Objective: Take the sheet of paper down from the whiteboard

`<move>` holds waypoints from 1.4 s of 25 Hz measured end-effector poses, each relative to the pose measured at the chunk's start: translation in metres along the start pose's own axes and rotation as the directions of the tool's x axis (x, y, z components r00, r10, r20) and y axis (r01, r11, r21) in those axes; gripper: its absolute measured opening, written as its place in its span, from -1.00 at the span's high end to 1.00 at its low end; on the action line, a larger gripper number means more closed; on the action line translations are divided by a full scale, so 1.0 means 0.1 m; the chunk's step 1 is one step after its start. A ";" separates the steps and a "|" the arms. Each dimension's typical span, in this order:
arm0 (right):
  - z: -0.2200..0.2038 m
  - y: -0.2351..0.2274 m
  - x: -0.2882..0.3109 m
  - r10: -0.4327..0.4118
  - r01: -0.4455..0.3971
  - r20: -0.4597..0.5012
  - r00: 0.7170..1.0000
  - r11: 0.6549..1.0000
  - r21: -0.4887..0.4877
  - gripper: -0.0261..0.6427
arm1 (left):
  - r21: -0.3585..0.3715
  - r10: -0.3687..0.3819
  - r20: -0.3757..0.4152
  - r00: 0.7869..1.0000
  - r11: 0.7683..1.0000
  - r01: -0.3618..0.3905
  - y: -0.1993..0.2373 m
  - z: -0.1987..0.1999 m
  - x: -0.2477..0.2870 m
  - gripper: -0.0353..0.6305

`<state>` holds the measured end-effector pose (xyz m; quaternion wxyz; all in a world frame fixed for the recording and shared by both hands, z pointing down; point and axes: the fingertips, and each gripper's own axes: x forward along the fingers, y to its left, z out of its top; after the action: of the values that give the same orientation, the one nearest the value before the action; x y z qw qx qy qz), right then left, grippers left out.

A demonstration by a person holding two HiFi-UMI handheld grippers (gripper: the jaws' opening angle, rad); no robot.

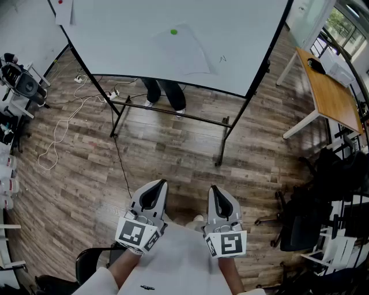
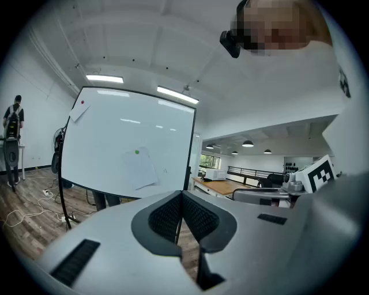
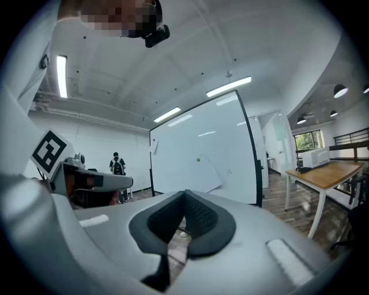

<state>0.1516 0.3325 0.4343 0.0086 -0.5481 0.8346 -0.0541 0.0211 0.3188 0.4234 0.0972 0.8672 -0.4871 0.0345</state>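
Note:
A white sheet of paper (image 1: 185, 52) hangs on the whiteboard (image 1: 242, 34), pinned at its top by a green magnet (image 1: 174, 31). The left gripper view shows the sheet (image 2: 140, 168) far ahead, and so does the right gripper view (image 3: 211, 173). Both grippers are held side by side near my body, well short of the board. My left gripper (image 1: 157, 184) is shut with nothing in it, its jaws meeting (image 2: 181, 199). My right gripper (image 1: 214, 189) is likewise shut and empty (image 3: 185, 199).
A second sheet with a red magnet (image 1: 62, 10) sits at the board's top left corner. Someone's legs (image 1: 164, 95) show behind the board's stand. Cables (image 1: 57, 138) lie on the wood floor at left. A wooden table (image 1: 328, 95) and black chairs (image 1: 305, 224) stand at right.

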 end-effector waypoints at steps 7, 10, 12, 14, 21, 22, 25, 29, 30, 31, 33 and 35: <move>0.00 0.28 0.03 -0.051 0.051 0.008 0.999 0.999 -0.003 0.89 | -0.010 -0.026 0.009 1.000 1.000 0.026 0.19 0.05 -0.22 0.88; 0.03 0.49 0.10 -0.048 0.049 0.017 0.999 0.999 -0.017 0.89 | -0.025 -0.037 0.016 0.999 0.999 0.037 0.33 0.06 -0.34 0.88; 0.06 0.60 0.16 -0.048 0.049 0.030 0.998 0.999 -0.013 0.89 | -0.036 -0.049 0.015 0.999 0.998 0.049 0.42 0.06 -0.38 0.88; 0.09 0.69 0.22 -0.054 0.054 0.037 0.998 0.998 -0.011 0.89 | -0.049 -0.059 0.018 0.998 0.997 0.060 0.53 0.07 -0.43 0.88; 0.05 1.15 0.47 -0.096 0.097 0.051 0.994 0.995 -0.027 0.89 | -0.059 -0.083 0.037 0.996 0.995 0.085 1.08 0.09 -0.77 0.88; 0.03 1.21 0.50 -0.104 0.105 0.053 0.993 0.994 -0.023 0.89 | -0.061 -0.089 0.038 0.995 0.994 0.091 1.15 0.09 -0.81 0.88; -0.03 1.36 0.62 -0.121 0.122 0.045 0.992 0.992 -0.015 0.89 | -0.074 -0.104 0.043 0.994 0.992 0.107 1.36 0.08 -0.89 0.88; -0.09 1.50 0.78 -0.118 0.118 0.015 0.993 0.993 -0.019 0.89 | -0.097 -0.118 0.033 0.992 0.988 0.121 1.55 0.06 -0.88 0.88; -0.11 1.52 0.82 -0.116 0.117 0.006 0.993 0.993 -0.022 0.89 | -0.104 -0.123 0.030 0.992 0.987 0.125 1.57 0.05 -0.87 0.88; -0.12 1.54 0.86 -0.115 0.115 0.000 0.993 0.993 -0.024 0.89 | -0.109 -0.127 0.028 0.992 0.986 0.129 1.60 0.04 -0.86 0.88; -0.15 1.57 0.95 -0.114 0.114 -0.004 0.993 0.993 -0.020 0.89 | -0.118 -0.130 0.025 0.991 0.984 0.132 1.67 0.03 -0.84 0.88; -0.16 1.57 1.08 -0.115 0.115 -0.002 0.993 0.993 -0.012 0.89 | -0.124 -0.132 0.019 0.991 0.983 0.133 1.76 0.02 -0.77 0.88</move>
<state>-0.0366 0.2964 0.4399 0.0008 -0.5952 0.8020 -0.0502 -0.1690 0.2939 0.4331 0.1508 0.8901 -0.4299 -0.0074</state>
